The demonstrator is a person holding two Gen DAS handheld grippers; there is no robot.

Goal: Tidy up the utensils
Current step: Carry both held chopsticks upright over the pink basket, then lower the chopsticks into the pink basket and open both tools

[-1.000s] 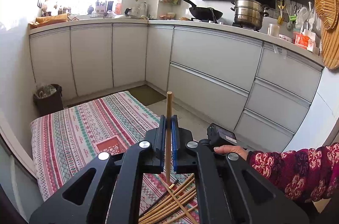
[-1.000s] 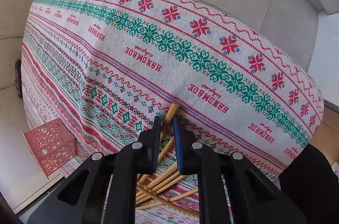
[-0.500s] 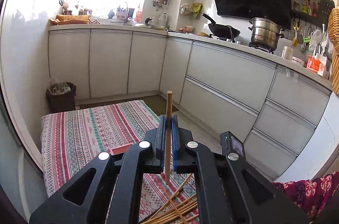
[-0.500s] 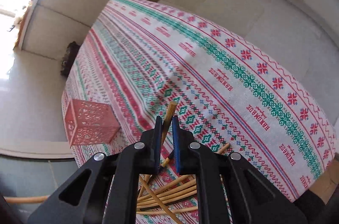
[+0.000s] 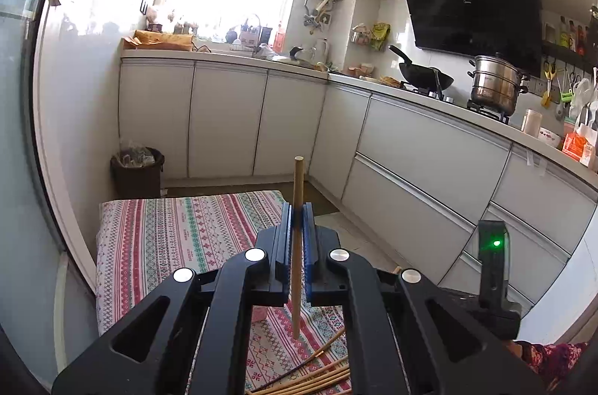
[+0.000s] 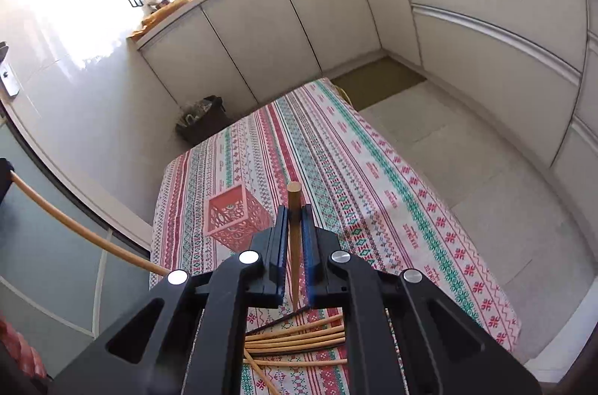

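My left gripper (image 5: 297, 212) is shut on a wooden chopstick (image 5: 298, 182) that stands upright between its pads, above the striped tablecloth (image 5: 168, 238). My right gripper (image 6: 294, 213) is shut on a second chopstick (image 6: 294, 198), held upright above the table, its jaws closing the last bit on it. Several loose chopsticks (image 6: 299, 339) lie in a pile under both grippers, and also show in the left wrist view as chopsticks (image 5: 317, 378). A pink perforated holder (image 6: 233, 217) stands on the cloth just left of the right gripper. The left-held chopstick (image 6: 74, 227) crosses the right wrist view at the left edge.
White kitchen cabinets (image 5: 429, 148) run along the far side and right of the table. A dark bin (image 5: 138, 167) stands by the wall beyond the table. A wok (image 5: 422, 75) and a steel pot (image 5: 493, 83) sit on the stove. A red patterned sleeve (image 5: 549, 357) shows low right.
The right gripper rose from the chopstick pile with one chopstick, rolling and tilting up so the holder and cabinets came into view. The left gripper lifted a little, still holding its chopstick.
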